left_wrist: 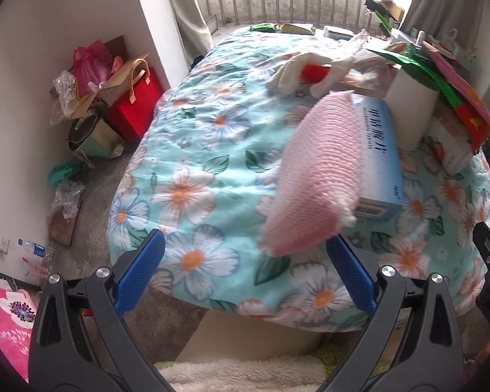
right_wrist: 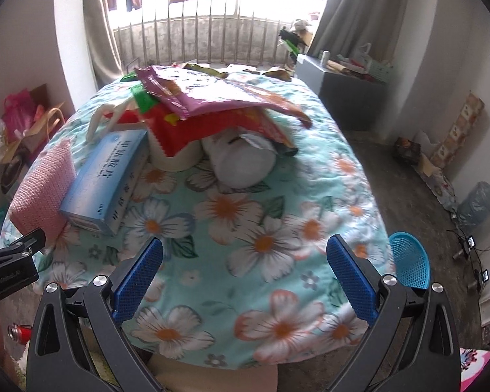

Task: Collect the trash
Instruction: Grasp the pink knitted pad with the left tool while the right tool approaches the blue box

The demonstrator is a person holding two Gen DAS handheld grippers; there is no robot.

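Both grippers hover over the near edge of a table w/ a floral cloth (right_wrist: 264,215), teal w/ white and orange flowers. Left gripper (left_wrist: 245,271): blue pads wide apart, nothing between them. Right gripper (right_wrist: 245,274): same, pads spread, empty.

Landmark = the light blue box (right_wrist: 106,179) w/ printed characters, lying flat on the cloth. Trash sits around it:
- pink knitted cloth (left_wrist: 317,173): just left of the box, leaning on its left edge; in left wrist view it covers part of the box (left_wrist: 379,150) and its lower tip is just above the right pad.
- white paper roll (right_wrist: 176,153): upright, touching the box's far right corner.
- red wrapper w/ zigzag edge (right_wrist: 183,130): draped over the roll, beyond the box.
- purple-pink wrapper (right_wrist: 205,94): on top of the red one, further back from the box.
- green wrapper (right_wrist: 142,99): behind the box, under the purple one.
- grey-white bundle (right_wrist: 241,163): right of the box, past the roll, partly under the wrappers.
- white fabric w/ a red item (left_wrist: 310,72): well behind the box, mid-table.

Blue mesh basket (right_wrist: 410,264): on the floor off the table's right edge, well right of the box, just behind the right gripper's right pad.

Far left of the box, by the wall: red bag (left_wrist: 135,111), cartons, plastic bags. Water bottle (left_wrist: 32,247) lies on the floor by the wall there.
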